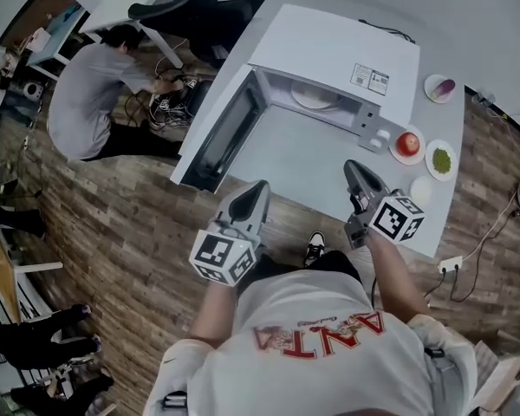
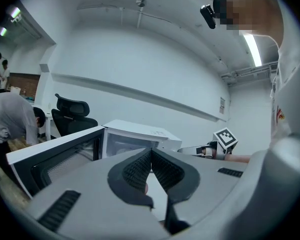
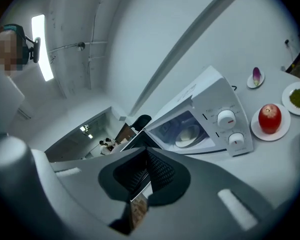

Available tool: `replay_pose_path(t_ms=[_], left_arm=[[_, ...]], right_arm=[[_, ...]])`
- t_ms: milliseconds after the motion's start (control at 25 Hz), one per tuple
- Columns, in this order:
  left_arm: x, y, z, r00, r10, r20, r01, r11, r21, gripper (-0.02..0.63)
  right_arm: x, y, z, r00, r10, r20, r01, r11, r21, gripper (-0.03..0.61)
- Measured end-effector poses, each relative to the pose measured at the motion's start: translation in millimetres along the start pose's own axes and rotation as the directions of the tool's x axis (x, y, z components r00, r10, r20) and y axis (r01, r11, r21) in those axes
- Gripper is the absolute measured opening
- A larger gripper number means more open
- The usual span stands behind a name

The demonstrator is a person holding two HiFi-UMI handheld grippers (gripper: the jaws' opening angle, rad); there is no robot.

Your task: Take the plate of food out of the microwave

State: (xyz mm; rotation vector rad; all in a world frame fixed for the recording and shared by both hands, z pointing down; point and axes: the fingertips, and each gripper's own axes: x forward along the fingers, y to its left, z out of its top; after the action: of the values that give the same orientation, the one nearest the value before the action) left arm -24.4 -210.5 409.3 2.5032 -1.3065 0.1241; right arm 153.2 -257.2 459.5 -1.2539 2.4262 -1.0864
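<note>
Head view showed the plate (image 1: 316, 96) inside the open microwave (image 1: 347, 37), upper centre. I judged it stiff, breakable and fairly light, best pinched at its near rim. My left gripper (image 1: 258, 189) and right gripper (image 1: 355, 170) were fully closed, holding nothing.

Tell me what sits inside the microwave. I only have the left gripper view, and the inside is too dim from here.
Observer: The head view shows a white plate inside the microwave. I cannot tell what is on it.
Operator: Report the right gripper's jaws.
Observer: The right gripper is shut, with nothing between its jaws.
Operator: List what lies to the right of the microwave.
Observer: A red apple lies there, with some green food beside it. Each is on its own small dish.
</note>
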Motion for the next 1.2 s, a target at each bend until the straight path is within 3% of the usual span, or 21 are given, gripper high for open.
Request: replay_pose_path(t_ms=[240, 360, 440, 640, 1000, 1200], left_arm=[[22.7, 13.6, 7.0, 0.999, -0.040, -0.005, 0.040, 0.999, -0.011, 0.009], [27.2, 23.3, 10.8, 0.998, -0.057, 0.004, 0.057, 0.998, -0.018, 0.009], [30.5, 28.4, 6.2, 0.998, -0.068, -0.010, 0.068, 0.998, -0.010, 0.009], [40.4, 47.7, -1.8, 0.995, -0.095, -0.036, 0.094, 0.995, -0.026, 0.009], [50.4, 66.0, -10.9, 0.993, -0.102, -0.060, 0.099, 0.994, -0.055, 0.009], [54.8, 71.9, -10.4, 0.992, -0.097, -0.075, 0.093, 0.994, -0.056, 0.009]], right_arm=[[33.0, -27.3, -8.2, 0.997, -0.082, 0.016, 0.078, 0.987, 0.143, 0.010], [58.9, -39.1, -14.0, 0.993, -0.112, 0.025, 0.101, 0.960, 0.261, 0.060], [72.4, -49.2, -19.0, 0.989, -0.138, 0.044, 0.113, 0.926, 0.360, 0.060], [107.6, -84.4, -28.6, 0.971, -0.222, 0.089, 0.131, 0.806, 0.577, 0.060], [157.5, -148.0, -40.0, 0.918, -0.371, 0.139, 0.134, 0.622, 0.771, 0.060], [178.4, -171.9, -41.1, 0.897, -0.419, 0.145, 0.139, 0.577, 0.805, 0.060]])
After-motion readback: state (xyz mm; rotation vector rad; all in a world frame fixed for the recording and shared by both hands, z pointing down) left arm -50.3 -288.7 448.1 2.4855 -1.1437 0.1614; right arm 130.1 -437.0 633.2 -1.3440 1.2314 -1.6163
